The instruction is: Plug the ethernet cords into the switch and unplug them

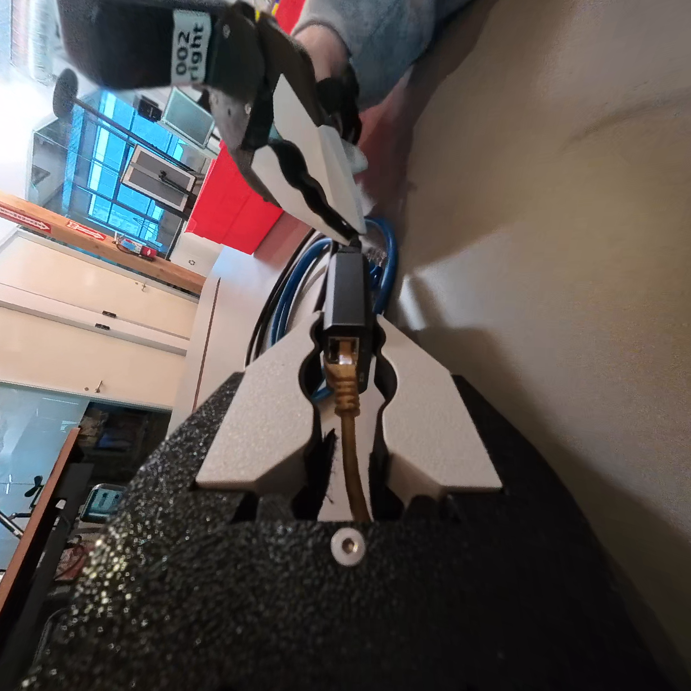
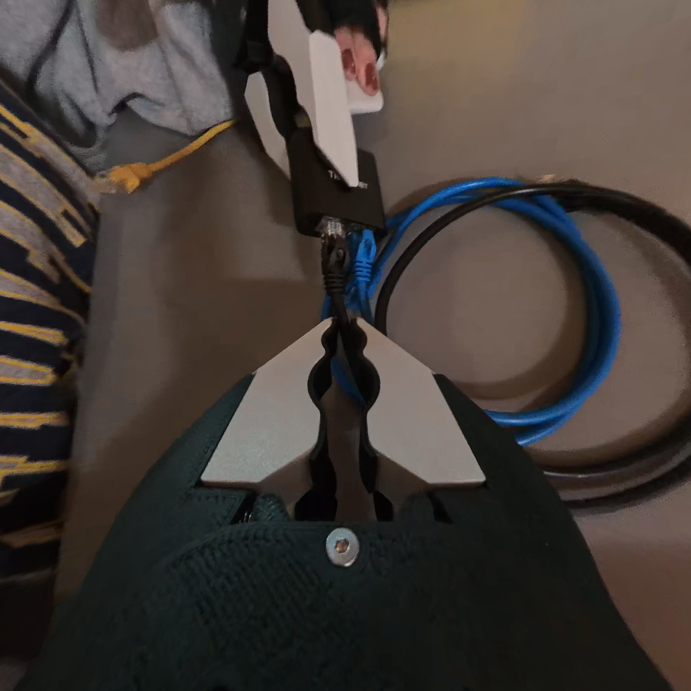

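three cords sit in the switch (image 2: 336, 187): a black cord (image 2: 334, 269) and a blue cord (image 2: 364, 258) side by side on the end facing the right gripper (image 2: 344, 322), and a yellow cord (image 1: 346, 392) in a port on the opposite end. judging by that, plugging looks finished or nearly so, and unplugging is what remains; the grip on the black cord suggests a pull may be starting, though nothing has come out yet.

left gripper (image 1: 347, 321) is clamped on the switch, holding it just above the table (image 1: 561, 261), with the yellow cord running back between its fingers. right gripper is closed narrow on the black cord a little behind its plug.

only the left view shows the yellow plug seated in its port; the right view hides that end. only the right view shows the black and blue plugs, the coiled slack beside the switch, and a loose yellow plug (image 2: 123, 177) lying on the table near the person's sleeve.
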{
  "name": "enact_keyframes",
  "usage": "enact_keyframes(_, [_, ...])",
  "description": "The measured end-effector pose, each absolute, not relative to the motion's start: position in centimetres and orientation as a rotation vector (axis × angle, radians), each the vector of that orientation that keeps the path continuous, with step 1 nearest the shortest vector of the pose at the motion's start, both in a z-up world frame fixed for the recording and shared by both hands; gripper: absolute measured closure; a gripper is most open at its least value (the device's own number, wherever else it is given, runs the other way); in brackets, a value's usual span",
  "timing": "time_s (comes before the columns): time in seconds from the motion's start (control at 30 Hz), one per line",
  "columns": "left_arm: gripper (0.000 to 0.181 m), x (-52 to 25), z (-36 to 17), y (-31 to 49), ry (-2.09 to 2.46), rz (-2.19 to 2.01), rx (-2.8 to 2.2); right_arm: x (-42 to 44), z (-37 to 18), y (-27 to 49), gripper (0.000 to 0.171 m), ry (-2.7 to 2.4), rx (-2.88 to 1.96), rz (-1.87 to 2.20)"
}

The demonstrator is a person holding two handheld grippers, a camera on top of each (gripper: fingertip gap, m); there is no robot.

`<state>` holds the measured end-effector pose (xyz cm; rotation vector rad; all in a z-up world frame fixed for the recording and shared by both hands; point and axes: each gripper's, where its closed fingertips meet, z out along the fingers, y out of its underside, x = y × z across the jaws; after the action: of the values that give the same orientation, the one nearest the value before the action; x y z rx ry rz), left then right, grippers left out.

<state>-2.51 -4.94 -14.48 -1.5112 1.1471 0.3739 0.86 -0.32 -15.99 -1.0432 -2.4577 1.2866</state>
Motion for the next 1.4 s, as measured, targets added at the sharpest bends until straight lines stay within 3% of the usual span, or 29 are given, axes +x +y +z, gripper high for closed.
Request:
enact_keyframes(0.67, [0.16, -3.3, -15.1, -4.7, 1.073, 0.297, -1.581, -0.2, -15.6, -1.9, 0.165, -2.12, -0.507, 0.924])
enact_keyframes(1.4, [0.16, -3.6, -15.5, -4.7, 1.046, 0.268, -1.636, -0.8, -14.4, -2.4, 0.168, -2.036, -0.532, 0.979])
